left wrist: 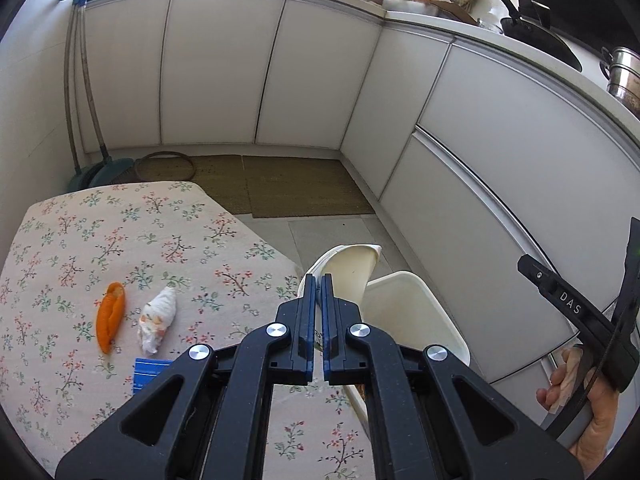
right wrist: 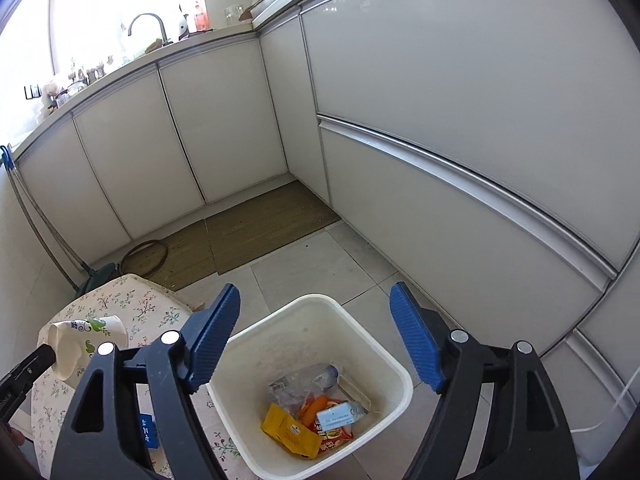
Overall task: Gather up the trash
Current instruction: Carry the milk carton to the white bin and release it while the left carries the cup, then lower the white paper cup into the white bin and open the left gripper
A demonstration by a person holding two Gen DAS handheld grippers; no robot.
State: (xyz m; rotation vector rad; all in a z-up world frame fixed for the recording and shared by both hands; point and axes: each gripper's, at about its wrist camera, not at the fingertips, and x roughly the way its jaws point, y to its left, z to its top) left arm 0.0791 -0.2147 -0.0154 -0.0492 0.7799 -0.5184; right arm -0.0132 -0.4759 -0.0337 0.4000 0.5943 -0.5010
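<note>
Pinching a crushed paper cup at lower center of its view, the left claw holds it above the bin, while the right claw hangs released over the bin's trash, and 2 scraps, an orange peel and a tissue wad, lie on the floral bench.

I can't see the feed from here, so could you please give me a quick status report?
Left tool shut on paper cup, near the bin. Right tool open above bin. Orange peel, tissue on table. Nothing in the way.

left tool pinched closed, right tool spread wide apart.
</note>
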